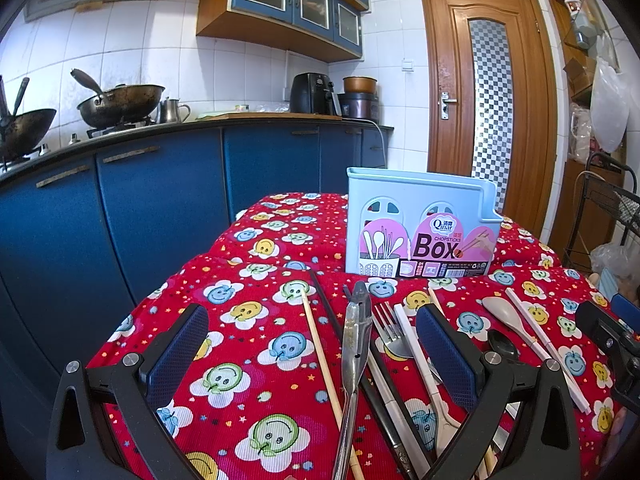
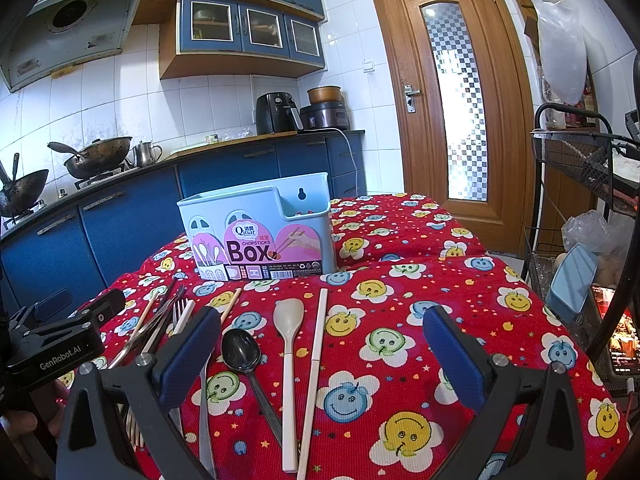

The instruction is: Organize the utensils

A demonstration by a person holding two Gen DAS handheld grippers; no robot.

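Setting: a kitchen; a counter (image 1: 248, 360) covered in a red cloth printed with smiling flowers carries loose utensils, with a pale blue holder standing behind them.
Left claw (image 1: 312, 344): spread wide and holding nothing, hovering low over the left end of the row.
Wooden chopstick (image 1: 320, 360): furthest left, thin and pale brown, lying flat between the left claw's fingers. Likely light and stiff; it may roll, so a pinch near the middle suits it.
Metal tongs (image 1: 354, 340): long, shiny, closed, just right of the chopstick and crossing a dark chopstick. Probably the heaviest and most slippery piece; grip across both arms at the middle.
Fork (image 1: 390, 336): steel, tines pointing toward the holder, beside a white chopstick (image 1: 412, 344).
Black spoon (image 2: 241, 352): glossy dark bowl, handle running toward the camera.
Beige spoon (image 2: 289, 356): matte, long-handled, just right of the black one. Seems light plastic; take the handle, not the rounded bowl.
White chopstick, right (image 2: 316, 360): lying alone beside the beige spoon.
Right claw (image 2: 322, 344): spread wide, empty, above the two spoons and this chopstick.
Chopstick box (image 2: 256, 236): upright at the back, pink label reading "Box", open top; nothing can be seen inside it.
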